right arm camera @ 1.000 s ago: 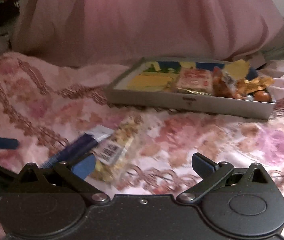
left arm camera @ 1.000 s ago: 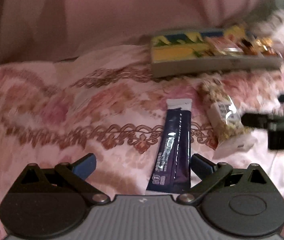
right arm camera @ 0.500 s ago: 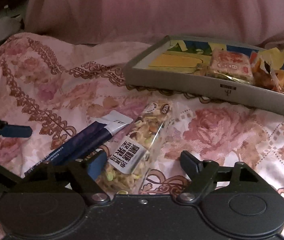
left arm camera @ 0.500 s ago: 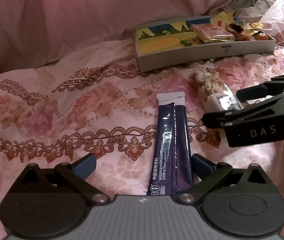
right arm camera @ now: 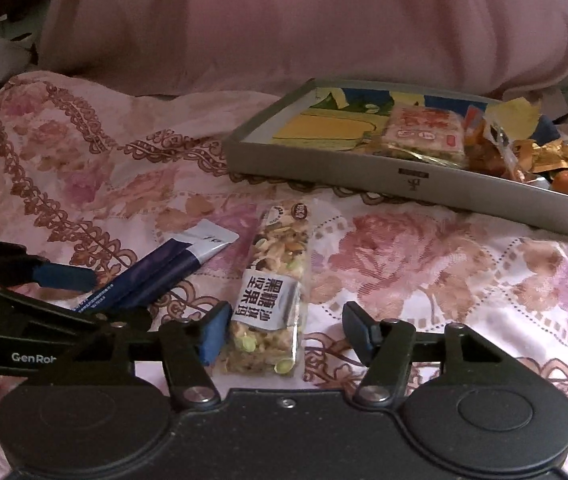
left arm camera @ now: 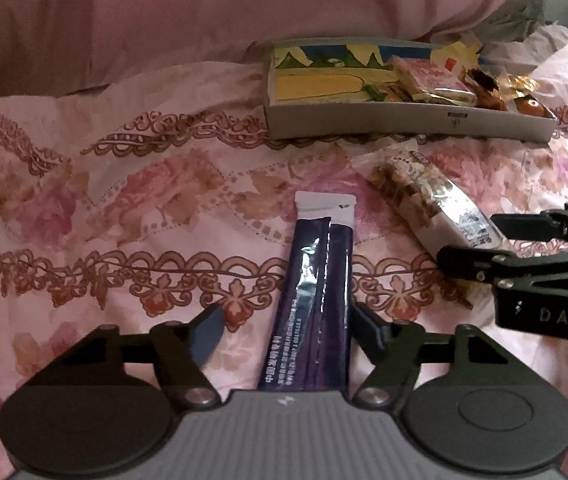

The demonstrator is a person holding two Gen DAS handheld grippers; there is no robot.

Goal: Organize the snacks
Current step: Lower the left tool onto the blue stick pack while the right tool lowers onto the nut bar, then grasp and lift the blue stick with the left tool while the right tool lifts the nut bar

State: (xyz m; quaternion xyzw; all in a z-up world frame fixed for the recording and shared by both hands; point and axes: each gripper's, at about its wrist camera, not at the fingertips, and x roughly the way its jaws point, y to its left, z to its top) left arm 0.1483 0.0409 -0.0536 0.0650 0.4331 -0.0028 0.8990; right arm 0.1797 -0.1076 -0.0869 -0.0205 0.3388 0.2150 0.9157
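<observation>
My left claw has been closing round the dark blue stick packet but is not squeezing it yet. My right claw has been closing round the nut bar, still loose. Both snacks lie side by side on the flowery pink bedspread. The grey snack tray sits behind them.

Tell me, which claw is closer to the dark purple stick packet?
Left. The left claw straddles the purple stick packet, its jaws just closing around it without gripping yet. The right claw sits beside it, closing around the nut bar.
</observation>
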